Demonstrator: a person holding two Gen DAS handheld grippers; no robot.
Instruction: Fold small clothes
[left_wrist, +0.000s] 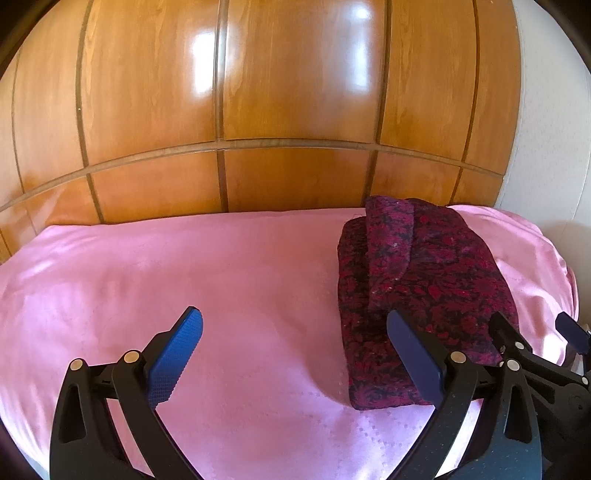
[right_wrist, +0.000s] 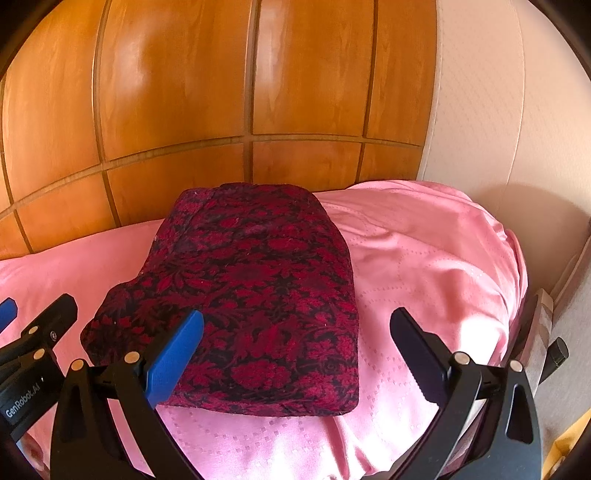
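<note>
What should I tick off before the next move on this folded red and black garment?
1. Left claw open and empty: ok, nothing between its fingers.
2. Right claw open and empty: ok, fingers spread wide with nothing between them.
3. Garment folded into a compact block: ok, edges look roughly squared in the right wrist view.
4. No loose part sticking out: not ok, a folded strip lies raised along the top near its left edge.
5. Garment fully on the pink bedcover: ok, cover visible on its left, right and near sides.
6. More clothes waiting: cannot tell, none appear in either view.
</note>
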